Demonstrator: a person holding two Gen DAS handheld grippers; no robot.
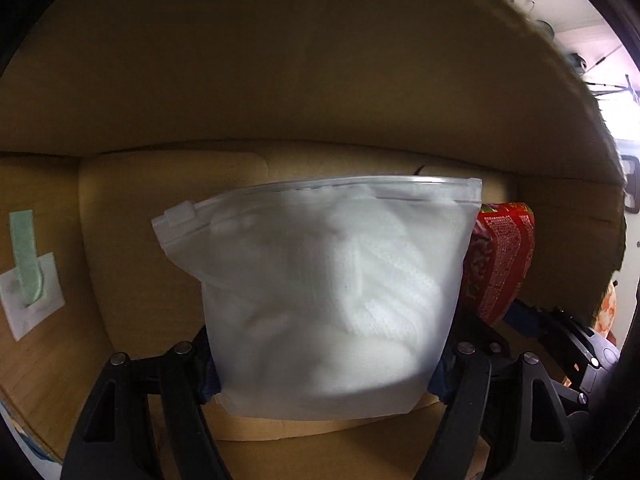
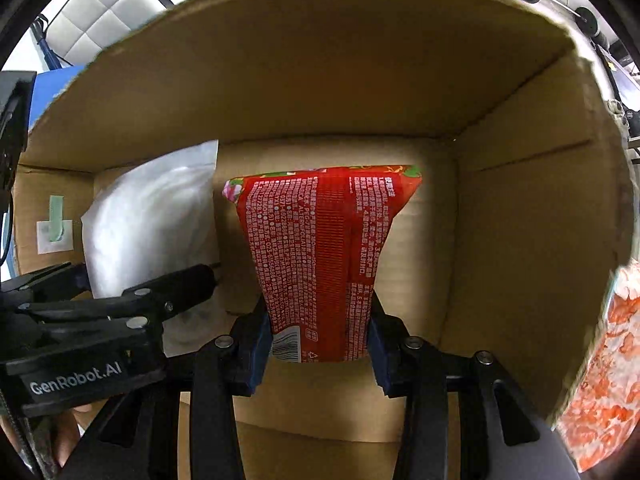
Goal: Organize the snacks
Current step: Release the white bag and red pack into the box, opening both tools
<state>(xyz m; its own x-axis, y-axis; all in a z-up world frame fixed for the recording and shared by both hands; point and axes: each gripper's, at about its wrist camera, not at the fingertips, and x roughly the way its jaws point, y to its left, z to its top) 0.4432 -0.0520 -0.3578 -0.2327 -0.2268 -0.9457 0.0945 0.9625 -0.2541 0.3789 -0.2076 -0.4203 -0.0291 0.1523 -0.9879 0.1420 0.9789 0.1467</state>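
1. Left wrist view: my left gripper [image 1: 324,364] reaches forward into one cardboard box [image 1: 280,80], and I use that box as my landmark. My jaws are clamped on the lower sides of one frosted white zip pouch [image 1: 320,292], holding it upright with its zip edge toward the back wall of the box. I can make out white, textured contents through the film, but not what they are.

2. Same view, counting the rest: one red snack packet [image 1: 504,256] shows just beside the pouch, toward the right wall of the box. One green tab on a white patch [image 1: 28,268] is stuck to the left wall of the box. Part of my right gripper [image 1: 568,344] shows low by the right wall, under the red packet.

3. Right wrist view: my right gripper [image 2: 318,338] also points into the cardboard box [image 2: 320,60], roughly toward the middle of its back wall. These jaws are clamped on the bottom end of the red snack packet [image 2: 320,248]. The packet stands upright with its printed back and barcode facing the camera, and its top end flares wider than the pinched end.

4. Same view: the frosted white zip pouch [image 2: 156,220] sits left of the packet, nearer the left wall of the box, with my left gripper [image 2: 132,300] coming in from the left edge, gripping its lower part. The green tab on a white patch [image 2: 56,228] shows on the left wall. One orange-and-white patterned cloth [image 2: 604,380] lies outside the box past its right wall.
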